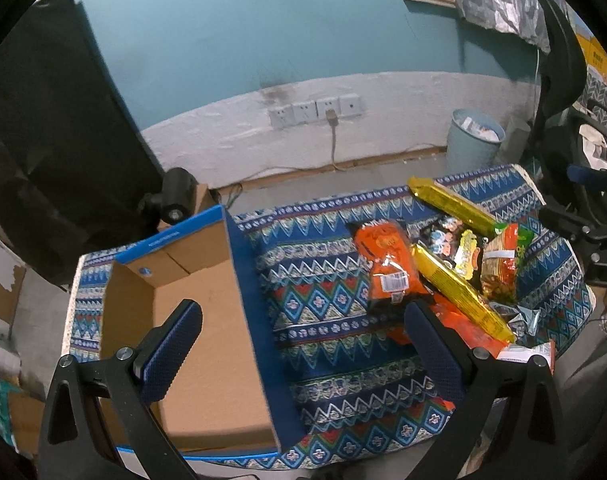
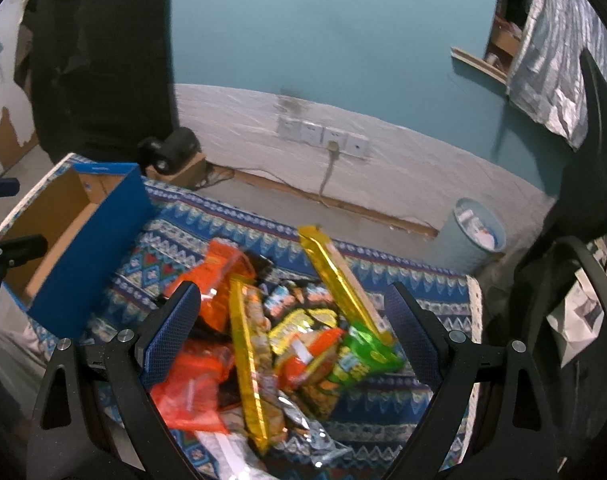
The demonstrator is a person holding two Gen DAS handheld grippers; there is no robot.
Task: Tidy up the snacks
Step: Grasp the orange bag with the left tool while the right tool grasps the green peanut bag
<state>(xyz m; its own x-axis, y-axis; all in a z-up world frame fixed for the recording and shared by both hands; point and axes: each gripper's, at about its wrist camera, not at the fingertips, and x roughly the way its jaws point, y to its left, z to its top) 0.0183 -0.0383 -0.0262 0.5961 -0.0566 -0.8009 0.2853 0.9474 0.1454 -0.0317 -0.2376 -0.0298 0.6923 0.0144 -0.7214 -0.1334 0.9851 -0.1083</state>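
Right wrist view shows the right gripper (image 2: 291,336) gaping wide and empty above the snack pile (image 2: 271,328), the left gripper (image 1: 303,344) likewise by the empty box (image 1: 207,320); a first pick seems next.

I am looking at a cloth (image 1: 335,316) patterned in blue, white, red and teal zigzags and diamonds. The box (image 1: 207,320) is showing brown inside, blue outside. The snacks are glinting orange (image 1: 387,268), gold (image 2: 249,364), green (image 2: 363,354) and silver (image 2: 303,420). Both gripper pads (image 1: 171,356) are textured blue on black frames.
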